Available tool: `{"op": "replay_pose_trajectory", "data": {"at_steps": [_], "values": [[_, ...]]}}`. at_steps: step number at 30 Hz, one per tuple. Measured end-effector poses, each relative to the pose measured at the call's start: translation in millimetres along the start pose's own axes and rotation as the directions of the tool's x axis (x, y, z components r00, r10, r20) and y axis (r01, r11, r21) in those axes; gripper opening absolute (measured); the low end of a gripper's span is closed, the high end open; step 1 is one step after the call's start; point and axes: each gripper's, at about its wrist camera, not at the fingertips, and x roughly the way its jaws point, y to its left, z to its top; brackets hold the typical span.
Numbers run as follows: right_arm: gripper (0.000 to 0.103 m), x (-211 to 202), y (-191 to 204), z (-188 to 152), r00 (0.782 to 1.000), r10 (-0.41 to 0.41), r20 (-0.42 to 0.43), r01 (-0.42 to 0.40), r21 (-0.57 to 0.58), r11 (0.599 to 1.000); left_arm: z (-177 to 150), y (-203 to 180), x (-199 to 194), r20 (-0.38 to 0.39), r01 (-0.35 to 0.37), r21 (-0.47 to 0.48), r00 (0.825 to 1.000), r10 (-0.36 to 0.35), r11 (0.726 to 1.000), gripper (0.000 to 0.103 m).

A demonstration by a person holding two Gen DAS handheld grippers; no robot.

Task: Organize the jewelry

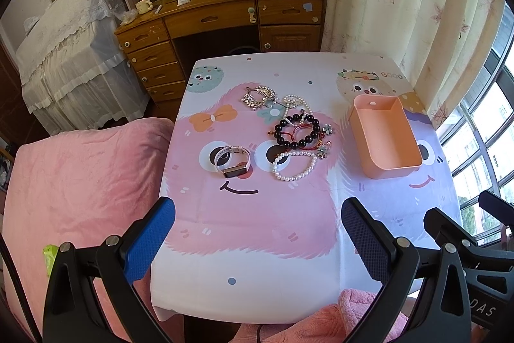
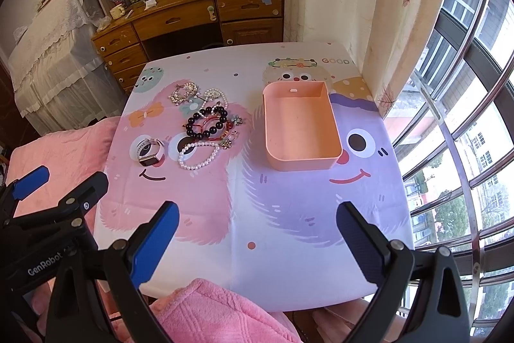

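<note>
Both grippers hovering spread-fingered at table's near edge: left gripper [image 1: 257, 243] nearer smartwatch [image 1: 232, 161], right gripper [image 2: 257, 241] facing peach tray [image 2: 334, 158].

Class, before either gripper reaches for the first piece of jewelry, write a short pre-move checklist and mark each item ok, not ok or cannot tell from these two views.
1. Left gripper open, holding nothing: ok.
2. Right gripper open, holding nothing: ok.
3. Peach plastic rectangular bin upright, open side up, nothing inside: ok.
4. White pearl bead bracelet lying free of the pile: not ok; it touches the flower charms beside it.
5. Pink-strapped rectangular watch lying apart, easy to grasp: ok.
6. Black bead bracelet free of the red cord bangles: not ok; they overlap.
</note>
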Motion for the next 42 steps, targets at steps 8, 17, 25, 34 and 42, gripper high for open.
{"op": "replay_pose_trajectory", "data": {"at_steps": [8,17,25,34,42], "values": [[0.099,7,-15,10,1.000,0.029,0.001,-0.029,-0.039,0.999,-1,-15,1,-0.005,-0.031,-0.038,0.999,0.031,0.999,0.102],[0.099,7,-31,25,0.997,0.061,0.039,-0.056,-0.114,0.992,5,-22,-2,-0.024,-0.080,-0.121,0.997,0.078,0.989,0.102],[0.099,5,-45,43,0.983,0.140,0.118,-0.127,-0.113,0.985,13,-12,-19,0.012,-0.117,-0.150,0.993,0.120,0.982,0.102],[0.099,17,-28,30,0.964,0.212,0.159,-0.169,-0.248,0.954,2,28,4,-0.072,-0.119,-0.182,0.992,0.108,0.976,0.102],[0.099,30,18,3,0.952,0.280,0.121,-0.213,-0.392,0.895,-6,64,57,-0.164,-0.070,-0.165,0.986,0.042,0.984,0.102]]}}
